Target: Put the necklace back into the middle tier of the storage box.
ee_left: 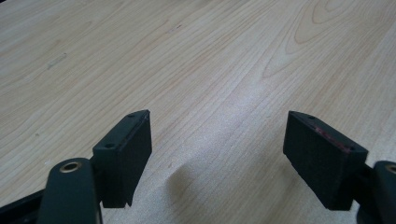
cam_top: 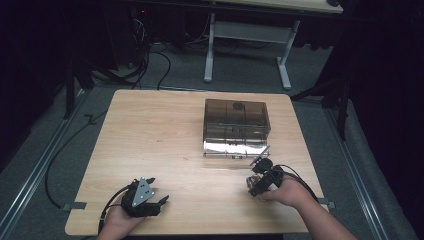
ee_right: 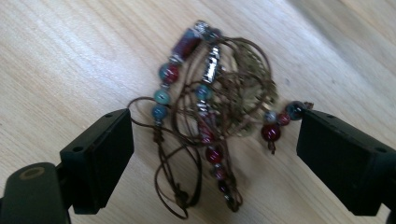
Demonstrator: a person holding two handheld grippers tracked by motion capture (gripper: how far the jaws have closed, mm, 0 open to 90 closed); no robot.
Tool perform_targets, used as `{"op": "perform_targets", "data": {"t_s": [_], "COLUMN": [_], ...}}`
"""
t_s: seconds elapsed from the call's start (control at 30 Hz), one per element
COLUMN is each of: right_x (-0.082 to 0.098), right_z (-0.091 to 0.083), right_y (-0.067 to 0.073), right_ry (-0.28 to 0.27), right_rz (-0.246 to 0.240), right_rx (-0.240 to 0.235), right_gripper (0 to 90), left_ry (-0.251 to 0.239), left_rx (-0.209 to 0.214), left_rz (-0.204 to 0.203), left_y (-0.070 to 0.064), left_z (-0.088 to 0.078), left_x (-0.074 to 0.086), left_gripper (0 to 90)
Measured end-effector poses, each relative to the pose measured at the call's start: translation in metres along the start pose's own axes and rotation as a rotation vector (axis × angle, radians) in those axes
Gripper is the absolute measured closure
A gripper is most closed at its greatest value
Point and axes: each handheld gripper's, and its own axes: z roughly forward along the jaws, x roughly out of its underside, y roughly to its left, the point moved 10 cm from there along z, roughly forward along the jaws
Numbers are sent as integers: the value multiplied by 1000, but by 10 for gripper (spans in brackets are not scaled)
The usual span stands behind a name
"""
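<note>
A tangle of beaded jewellery, brown cord strung with red, teal and silver beads, lies in a heap on the wooden table. My right gripper hovers over it, open, one jaw on each side of the heap and neither pad pressing on it. From above, that right gripper is near the table's right front, just in front of a brown see-through box. My left gripper rests at the front left, open, with bare wood between its jaws.
The box stands right of the table's middle, its lid shut and its front face glinting. Beyond the table a white-legged desk stands on grey carpet, with cables on the floor at the back left. Dark drapes close both sides.
</note>
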Motion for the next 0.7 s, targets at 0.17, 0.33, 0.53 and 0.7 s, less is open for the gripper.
{"op": "perform_targets", "data": {"t_s": [0.17,0.33,0.53,0.7], "right_x": [-4,-4,-2,-2], "right_z": [-1,-5,-6,-5], "right_y": [3,1,0,0], "right_ry": [-7,-8,4,14], "right_rz": [-50,-73,-110,-154], "right_rx": [61,90,116,132], "right_gripper": [235,440,592,693], "left_ry": [1,2,4,4], "left_rx": [0,1,0,-1], "left_rz": [0,1,1,1], "left_y": [0,0,0,0], "left_z": [0,0,0,0], "left_x": [0,0,0,0], "left_gripper": [241,241,241,241]}}
